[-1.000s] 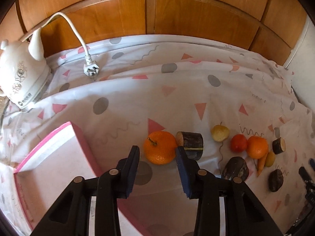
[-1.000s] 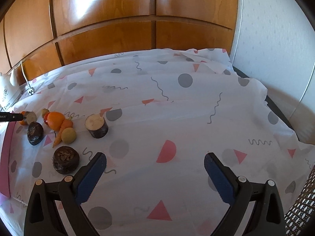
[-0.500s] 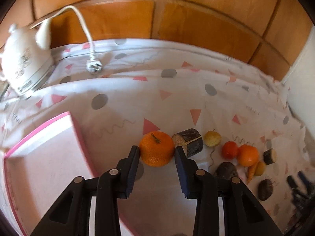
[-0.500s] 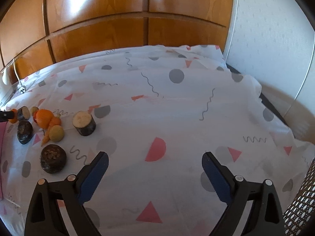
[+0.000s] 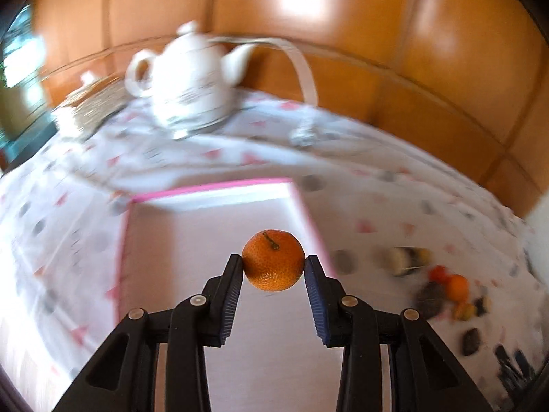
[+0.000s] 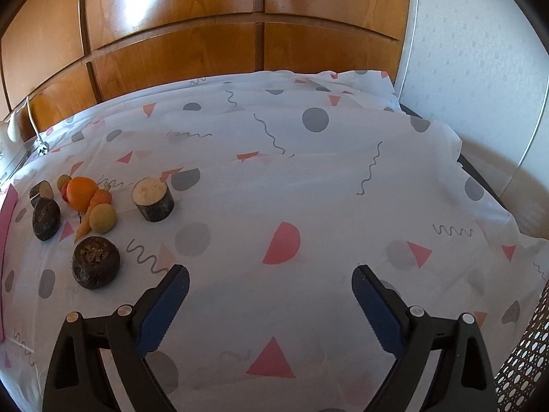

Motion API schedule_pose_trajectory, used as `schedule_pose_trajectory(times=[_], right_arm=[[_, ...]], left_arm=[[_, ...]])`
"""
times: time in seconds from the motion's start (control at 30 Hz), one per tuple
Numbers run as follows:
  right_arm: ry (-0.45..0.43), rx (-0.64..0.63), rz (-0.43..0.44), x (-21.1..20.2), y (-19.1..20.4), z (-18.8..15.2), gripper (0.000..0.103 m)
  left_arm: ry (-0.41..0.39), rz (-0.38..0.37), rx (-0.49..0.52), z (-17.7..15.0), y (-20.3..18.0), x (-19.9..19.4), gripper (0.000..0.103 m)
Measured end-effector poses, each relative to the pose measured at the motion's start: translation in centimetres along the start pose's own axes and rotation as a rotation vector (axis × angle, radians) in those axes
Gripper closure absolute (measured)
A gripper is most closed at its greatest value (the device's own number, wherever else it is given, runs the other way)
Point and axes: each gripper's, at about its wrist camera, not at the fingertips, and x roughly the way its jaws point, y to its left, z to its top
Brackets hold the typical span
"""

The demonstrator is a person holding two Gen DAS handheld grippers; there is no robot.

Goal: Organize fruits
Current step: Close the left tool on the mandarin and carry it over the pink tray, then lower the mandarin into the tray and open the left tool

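Gripping an orange [image 5: 273, 260] between its two fingers, the left gripper [image 5: 273, 267] holds the fruit in the air above a shallow pink-rimmed tray [image 5: 212, 187] on the table. The orange sits only at the very tips of the fingers, stem side up, over the tray's right half and close to its right rim. The background is blurred in the left wrist view, with a white teapot [image 5: 188, 79] beyond the tray.

The right gripper [image 6: 270, 292] hangs over bare patterned tablecloth [image 6: 308, 178], its fingers spread wide and holding nothing. To its left lies the rest of the pile: a second orange [image 6: 81, 189], a small carrot [image 6: 83, 225], a pale round fruit [image 6: 102, 218] and several dark stubby pieces [image 6: 96, 267].

Likely risks: such a shallow fingertip hold could let the round orange slip out; released this near the rim, it might roll off the tray.
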Motion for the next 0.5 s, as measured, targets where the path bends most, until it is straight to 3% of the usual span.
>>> schedule_pose_trajectory(times=[0.2,0.3,0.37,0.5], right_arm=[[-0.004,-0.013,-0.002,-0.4,0.2,-0.4,0.006],[0.002,-0.011,-0.002,-0.4,0.2,-0.5,0.006],[0.011,-0.008,0.0,-0.3,0.2,-0.7,0.006],[0.018,-0.007,0.0,-0.4,0.2,-0.9,0.006]], left_arm=[[0.02,0.1,-0.069,-2.1,3.5,0.4,0.065],[-0.006,0.136,-0.064,-2.9,3.7,-0.3,0.063],[-0.02,0.131,-0.065,-3.3,3.8,-0.9,0.056],[-0.043,0.116,-0.068,-4.3,3.3,-2.4,0.055]])
